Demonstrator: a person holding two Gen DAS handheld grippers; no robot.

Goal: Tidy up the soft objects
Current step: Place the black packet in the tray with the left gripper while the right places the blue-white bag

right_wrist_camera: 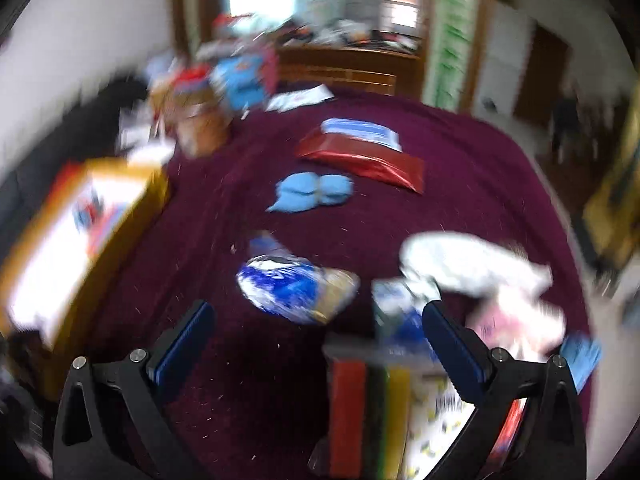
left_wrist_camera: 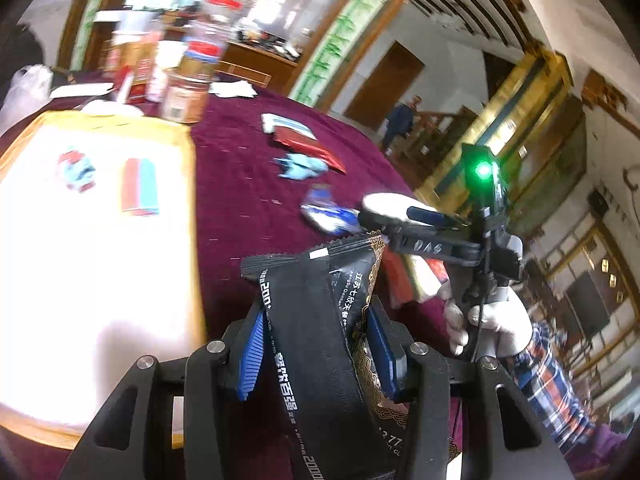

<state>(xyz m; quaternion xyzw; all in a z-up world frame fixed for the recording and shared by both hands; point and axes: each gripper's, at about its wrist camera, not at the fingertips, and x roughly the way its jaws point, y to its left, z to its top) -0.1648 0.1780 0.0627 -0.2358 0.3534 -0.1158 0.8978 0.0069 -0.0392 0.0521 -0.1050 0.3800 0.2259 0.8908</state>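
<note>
The left tool (left_wrist_camera: 316, 344) is raised above the maroon-covered bench (left_wrist_camera: 248, 200) and tilted, its blue pads (left_wrist_camera: 252, 364) clenched on a black snack packet (left_wrist_camera: 320, 320) whose serrated top points toward 12 o'clock. At 9 o'clock from it lies a white tray with a yellow rim (left_wrist_camera: 194, 184), holding a small red-and-blue wrapper (left_wrist_camera: 77, 169) and a red-and-teal block (left_wrist_camera: 140, 186). Only this view shows the gloved right hand (left_wrist_camera: 484, 316) at 3 o'clock, gripping the right tool's handle. The right wrist view, heavily blurred, shows the right tool (right_wrist_camera: 316, 320) released, fingers wide apart above the cloth, with a blue-and-white pouch (right_wrist_camera: 292, 286) at 12 o'clock between them, a light-blue pouch (right_wrist_camera: 312, 192) and a red packet (right_wrist_camera: 360, 158) beyond, and striped packs (right_wrist_camera: 368, 408) at 5 o'clock.
</note>
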